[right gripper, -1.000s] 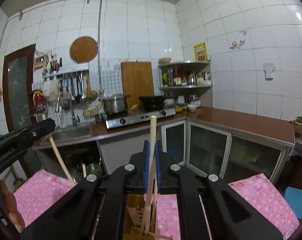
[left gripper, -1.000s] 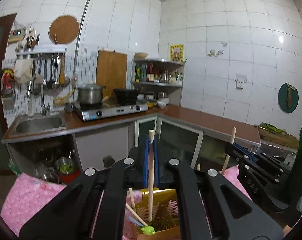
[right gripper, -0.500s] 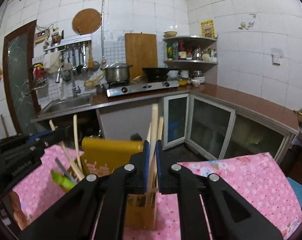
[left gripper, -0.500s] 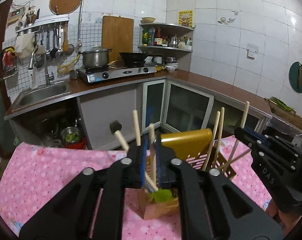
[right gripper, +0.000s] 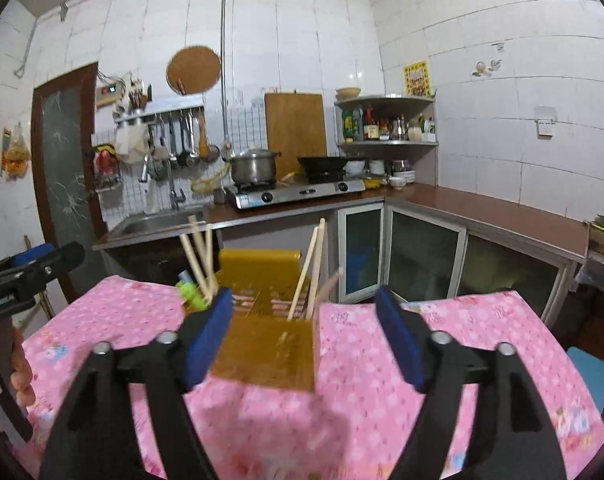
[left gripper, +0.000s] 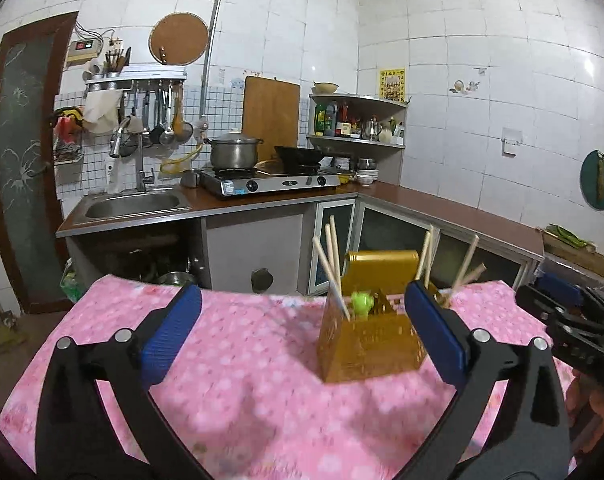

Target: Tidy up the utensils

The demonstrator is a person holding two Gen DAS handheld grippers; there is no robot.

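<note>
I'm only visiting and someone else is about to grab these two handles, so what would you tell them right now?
Left gripper: jaws have just been opening, now wide, nothing between them.
Right gripper: the same, wide and empty.
The yellow holder stands on the pink cloth, just ahead of both grippers.
Done: wooden chopsticks stand in both ends of the holder, beside a green-handled utensil.
Left: no loose utensils show on the cloth in either view; check outside the views before stopping.
</note>
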